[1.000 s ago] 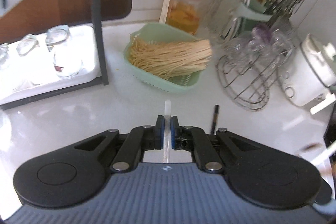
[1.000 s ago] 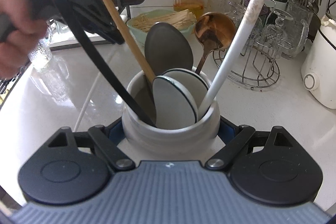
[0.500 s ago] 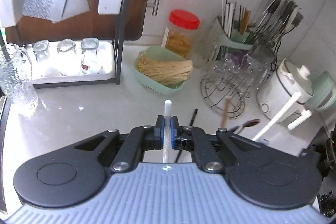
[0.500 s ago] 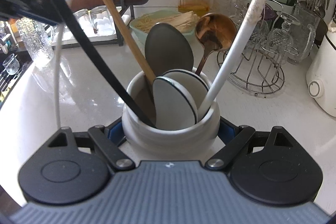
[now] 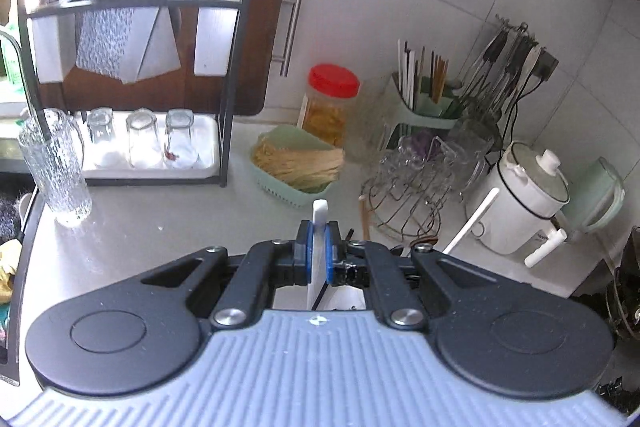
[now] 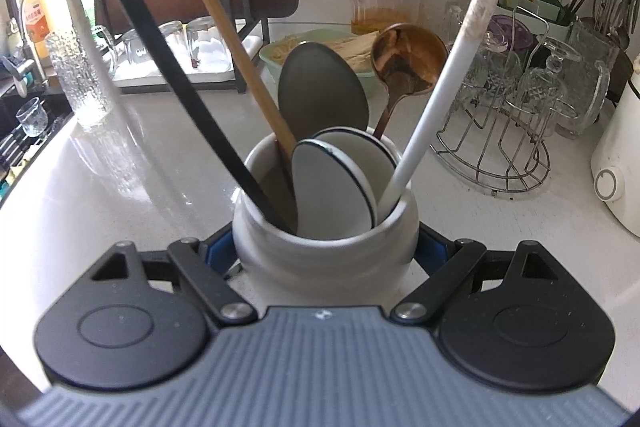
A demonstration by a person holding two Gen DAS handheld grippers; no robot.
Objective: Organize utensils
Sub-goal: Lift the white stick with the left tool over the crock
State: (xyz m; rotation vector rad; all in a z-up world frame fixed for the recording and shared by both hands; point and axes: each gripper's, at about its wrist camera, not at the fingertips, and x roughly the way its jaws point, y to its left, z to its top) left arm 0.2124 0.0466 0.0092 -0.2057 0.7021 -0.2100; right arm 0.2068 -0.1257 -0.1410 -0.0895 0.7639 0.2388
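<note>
My left gripper (image 5: 317,247) is shut on the handle of a white utensil (image 5: 320,211) and holds it high above the counter. That handle hangs at the left of the right wrist view (image 6: 86,39). My right gripper (image 6: 326,251) is shut on a white ceramic utensil jar (image 6: 326,247) standing on the white counter. The jar holds a black-handled utensil (image 6: 160,47), a wooden-handled one (image 6: 232,55), a dark spoon (image 6: 322,91), a bronze spoon (image 6: 408,59), two white spoons (image 6: 332,187) and a long white handle (image 6: 452,59).
A wire glass rack (image 6: 516,131) stands to the right, a white cooker (image 5: 520,199) beyond it. A green basket of noodles (image 5: 298,163), a red-lidded jar (image 5: 330,103), a green cutlery caddy (image 5: 424,99), a black shelf with glasses (image 5: 140,139) and a textured tall glass (image 5: 56,163) line the back.
My left gripper has risen higher with the white utensil, so more of the wall and shelf shows. The right gripper and the jar have stayed put.
</note>
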